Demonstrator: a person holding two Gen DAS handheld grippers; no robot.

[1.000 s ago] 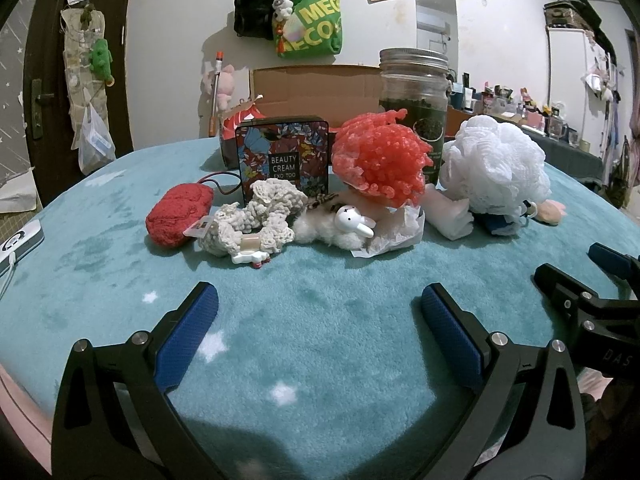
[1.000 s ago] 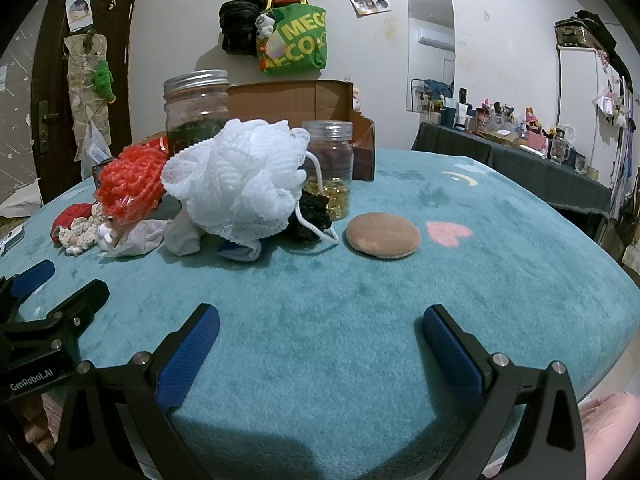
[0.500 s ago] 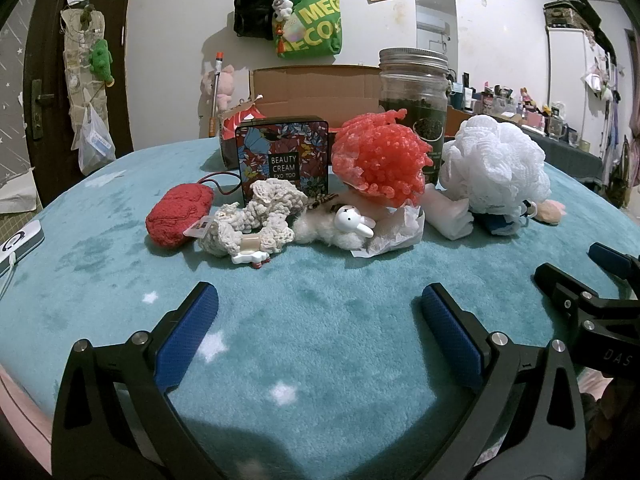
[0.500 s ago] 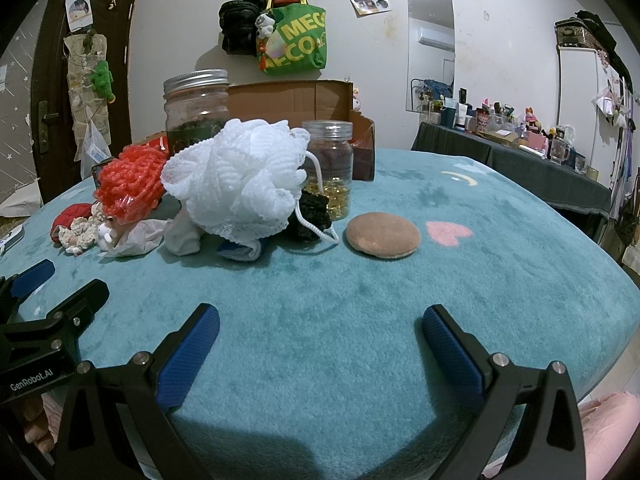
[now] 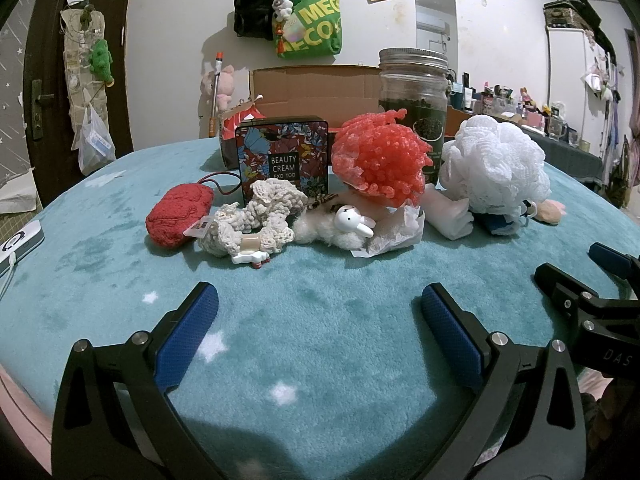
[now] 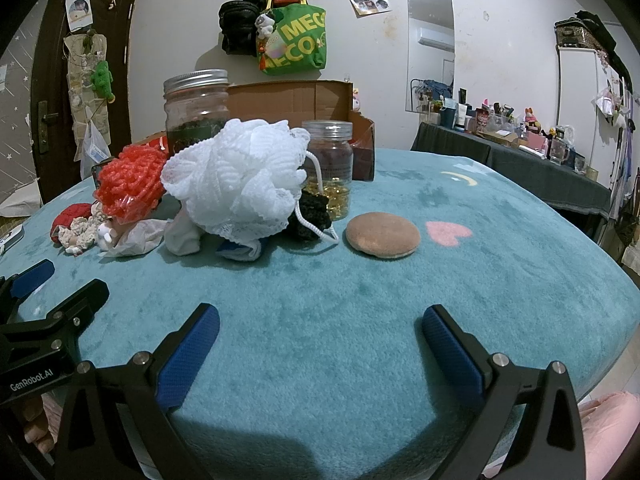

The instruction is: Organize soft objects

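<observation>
A pile of soft things lies across the middle of the teal blanket (image 5: 320,344). From the left: a red knitted pouch (image 5: 178,216), a cream crochet scrunchie (image 5: 256,220), a white fluffy piece with a small rabbit figure (image 5: 354,220), a red bath pouf (image 5: 380,160) and a white bath pouf (image 5: 494,168). In the right wrist view the white pouf (image 6: 236,180) sits left of a round tan powder puff (image 6: 383,235). My left gripper (image 5: 318,308) stands open, well short of the pile. My right gripper (image 6: 320,330) is open too, nothing between its fingers.
Behind the pile stand a floral "Beauty Cream" tin (image 5: 282,160), a tall glass jar (image 5: 414,96), a smaller jar (image 6: 328,168) and an open cardboard box (image 5: 312,88). A white device (image 5: 18,240) lies at the left edge. A cluttered dark table (image 6: 512,156) is at the right.
</observation>
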